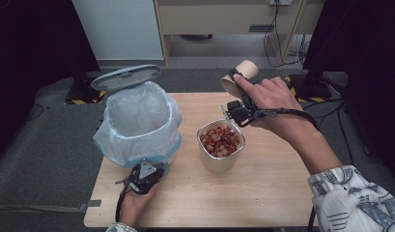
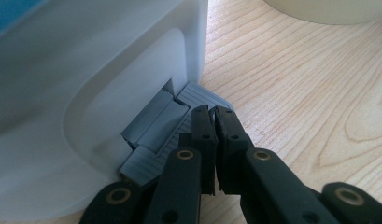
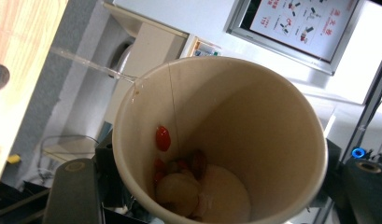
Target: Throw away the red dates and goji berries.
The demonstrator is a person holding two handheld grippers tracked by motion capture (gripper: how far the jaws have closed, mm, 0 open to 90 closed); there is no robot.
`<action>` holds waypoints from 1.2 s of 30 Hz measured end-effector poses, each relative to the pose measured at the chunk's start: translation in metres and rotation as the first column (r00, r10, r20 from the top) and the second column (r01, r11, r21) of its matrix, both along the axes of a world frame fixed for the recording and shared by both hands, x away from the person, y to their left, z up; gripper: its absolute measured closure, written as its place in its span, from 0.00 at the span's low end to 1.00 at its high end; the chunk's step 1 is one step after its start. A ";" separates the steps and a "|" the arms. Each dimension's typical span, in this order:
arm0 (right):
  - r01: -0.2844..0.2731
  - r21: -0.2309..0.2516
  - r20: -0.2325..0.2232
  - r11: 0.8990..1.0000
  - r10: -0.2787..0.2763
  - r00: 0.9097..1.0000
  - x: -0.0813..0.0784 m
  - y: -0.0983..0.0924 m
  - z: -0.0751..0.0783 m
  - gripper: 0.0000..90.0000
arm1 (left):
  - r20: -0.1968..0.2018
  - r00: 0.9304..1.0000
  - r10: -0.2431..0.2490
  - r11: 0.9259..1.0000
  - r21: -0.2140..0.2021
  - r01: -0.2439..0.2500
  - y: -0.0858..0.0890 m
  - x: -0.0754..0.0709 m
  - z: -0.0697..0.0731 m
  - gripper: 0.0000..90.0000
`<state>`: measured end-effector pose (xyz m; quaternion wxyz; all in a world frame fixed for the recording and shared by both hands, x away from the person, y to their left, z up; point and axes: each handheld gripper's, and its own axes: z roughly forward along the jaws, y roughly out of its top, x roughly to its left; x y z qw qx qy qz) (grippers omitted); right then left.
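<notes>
the right gripper (image 1: 236, 92) is raised above the worktop (image 1: 262, 193), its jaws clamped on a tilted paper cup (image 1: 238, 77) with a few food scraps stuck to its inside. below it stands a bowl (image 1: 220, 145) of red and pale food pieces. the left gripper (image 1: 151, 170) has its jaws closed together, empty, resting on the grey pedal (image 2: 156, 135) of the lined pedal bin (image 1: 137, 123), whose lid (image 1: 126, 76) stands open.

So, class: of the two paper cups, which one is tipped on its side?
The cup held in the right gripper; the other cup stands upright on the table, full of food.
</notes>
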<state>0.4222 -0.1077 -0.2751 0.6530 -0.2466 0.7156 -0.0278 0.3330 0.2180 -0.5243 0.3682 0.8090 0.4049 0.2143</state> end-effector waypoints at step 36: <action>0.009 -0.095 -0.024 0.995 -0.011 1.000 0.003 0.000 -0.030 0.34 | -0.001 1.000 0.000 1.000 -0.002 0.000 0.000 0.000 0.000 0.96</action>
